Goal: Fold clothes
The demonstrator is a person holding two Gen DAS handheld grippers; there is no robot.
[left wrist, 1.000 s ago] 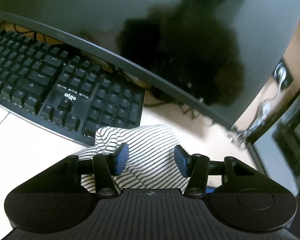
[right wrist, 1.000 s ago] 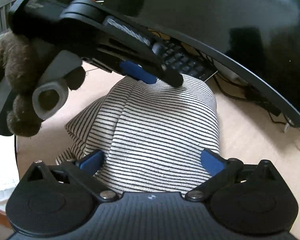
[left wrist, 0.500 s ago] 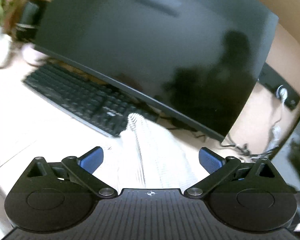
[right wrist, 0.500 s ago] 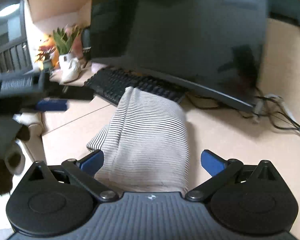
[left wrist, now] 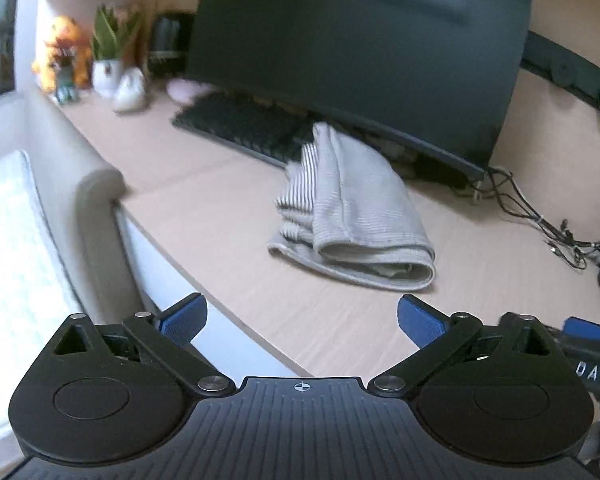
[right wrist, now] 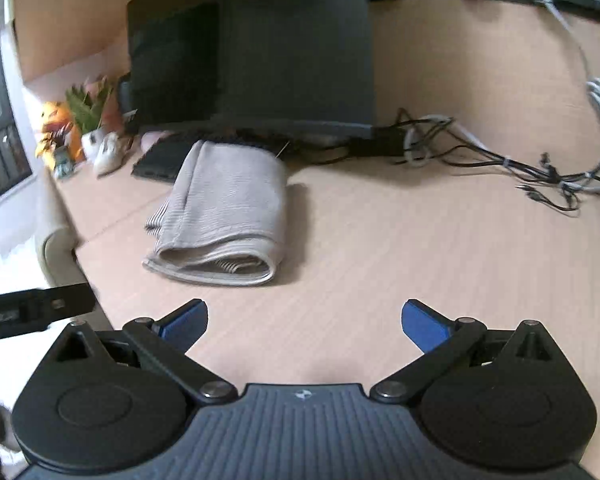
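Wooden desk (left wrist: 228, 216) before us, striped garment (left wrist: 360, 216) folded.
Its long axis runs from us toward the keyboard (left wrist: 240, 128); our left gripper (left wrist: 302, 322) and right gripper (right wrist: 304, 324) both gape empty.

The only readable lettering is "DAS" in pale capitals on the black body of the right gripper (left wrist: 592, 372), seen at the right edge of the left wrist view. A small crosshair mark sits on the ribbed base of each gripper, with no words by it. The keyboard (left wrist: 244, 128) and monitor (left wrist: 356, 48) are too blurred to read anything on them.
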